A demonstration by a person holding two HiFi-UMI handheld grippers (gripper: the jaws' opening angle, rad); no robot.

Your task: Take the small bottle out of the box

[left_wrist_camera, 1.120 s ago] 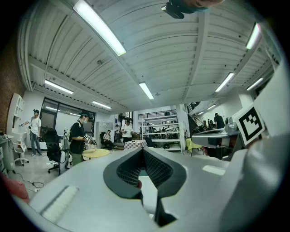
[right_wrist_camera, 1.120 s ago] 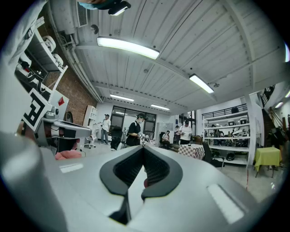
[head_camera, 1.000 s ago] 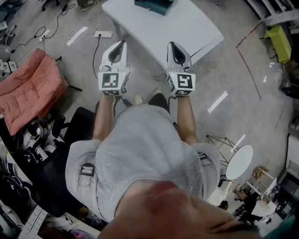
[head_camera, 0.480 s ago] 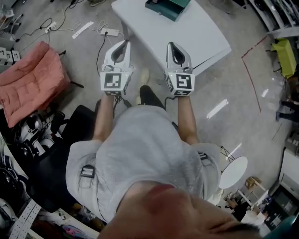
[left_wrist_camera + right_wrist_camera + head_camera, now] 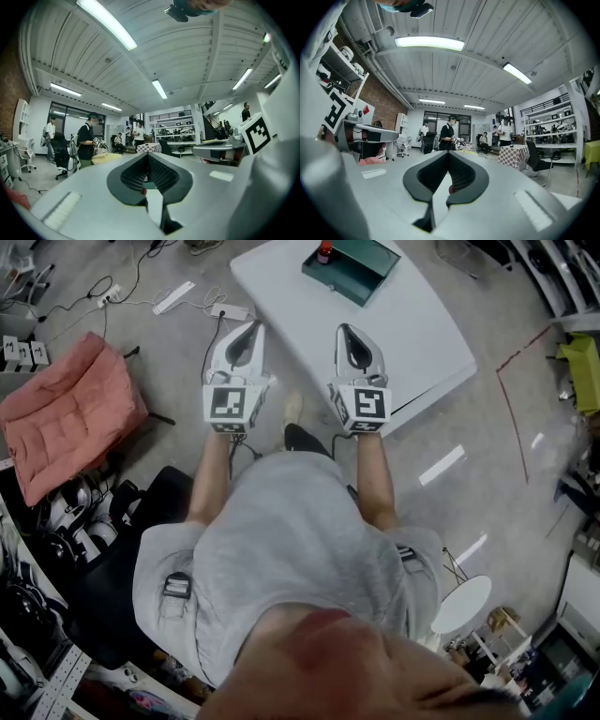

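Head view looks down on a person in a grey shirt (image 5: 281, 559) who holds two tools side by side. The left hand-held gripper (image 5: 247, 330) is at 11 o'clock and the right hand-held gripper (image 5: 348, 332) is at 1 o'clock. Both point at the white surface (image 5: 422, 329) up at 12 o'clock.

In each gripper view the two jaws meet at the tips, closed with nothing held.

The green box (image 5: 361, 276) sits open on the far part of the surface, well apart from both tools. The small bottle (image 5: 324, 253) (it has a red top) stands inside the box, at its left end. A pink cushion (image 5: 66, 413) lies on the floor at 9 o'clock.
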